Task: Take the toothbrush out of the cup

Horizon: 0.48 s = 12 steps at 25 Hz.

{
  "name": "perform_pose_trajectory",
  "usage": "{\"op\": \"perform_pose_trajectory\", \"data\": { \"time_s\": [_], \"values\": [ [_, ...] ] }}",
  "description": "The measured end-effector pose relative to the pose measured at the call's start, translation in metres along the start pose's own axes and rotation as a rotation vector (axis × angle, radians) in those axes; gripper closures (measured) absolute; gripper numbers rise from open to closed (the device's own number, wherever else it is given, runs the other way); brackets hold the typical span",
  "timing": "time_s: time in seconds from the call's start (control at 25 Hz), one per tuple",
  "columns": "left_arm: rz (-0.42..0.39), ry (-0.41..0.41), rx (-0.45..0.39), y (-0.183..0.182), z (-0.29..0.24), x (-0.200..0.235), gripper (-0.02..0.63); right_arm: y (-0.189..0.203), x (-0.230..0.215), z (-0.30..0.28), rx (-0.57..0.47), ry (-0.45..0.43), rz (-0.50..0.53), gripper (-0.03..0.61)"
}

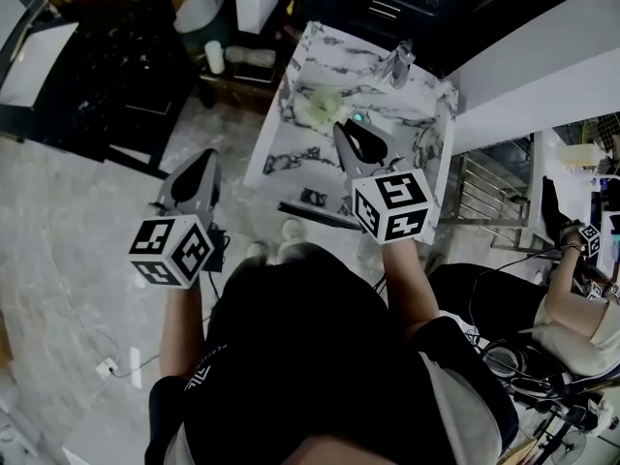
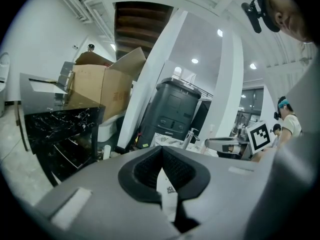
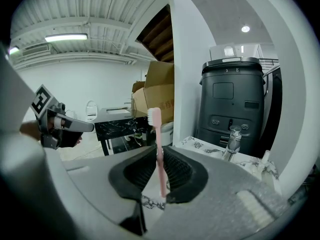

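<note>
**Toothbrush held in the right jaws over the marble surface**

The marble surface (image 1: pixel 291 153) lies at 12 o'clock. Open floor (image 1: pixel 77 260) spreads off its left edge toward 9 o'clock, and a black shelf unit (image 1: pixel 116 66) stands at 10. The right gripper (image 1: pixel 347 136) hangs over the surface. Its jaws pinch the pink toothbrush (image 3: pixel 156 129) upright, bristles at 12 o'clock. The pale green cup (image 1: pixel 318 105) stands just beyond the jaws at 11 o'clock. The left gripper (image 1: pixel 201 163) is off the surface's left edge, over the floor, its jaws pressed together on nothing.
</note>
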<state>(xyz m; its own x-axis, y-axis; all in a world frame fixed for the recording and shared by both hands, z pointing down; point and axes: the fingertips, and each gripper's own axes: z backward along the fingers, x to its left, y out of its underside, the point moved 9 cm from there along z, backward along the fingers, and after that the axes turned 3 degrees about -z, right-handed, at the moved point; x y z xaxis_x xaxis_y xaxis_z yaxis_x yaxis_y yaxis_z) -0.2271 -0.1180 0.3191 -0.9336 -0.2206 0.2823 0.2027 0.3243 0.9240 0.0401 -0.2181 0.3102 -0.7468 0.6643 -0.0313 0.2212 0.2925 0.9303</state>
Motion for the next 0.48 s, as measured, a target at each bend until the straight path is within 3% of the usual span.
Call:
{"op": "perform_pose_trajectory", "data": {
  "time_s": [0.48],
  "values": [
    [0.008, 0.003, 0.005, 0.0038, -0.0022, -0.0035, 0.598, 0.0029, -0.0043, -0.0005, -0.003, -0.021, -0.043, 0.531]
  ]
}}
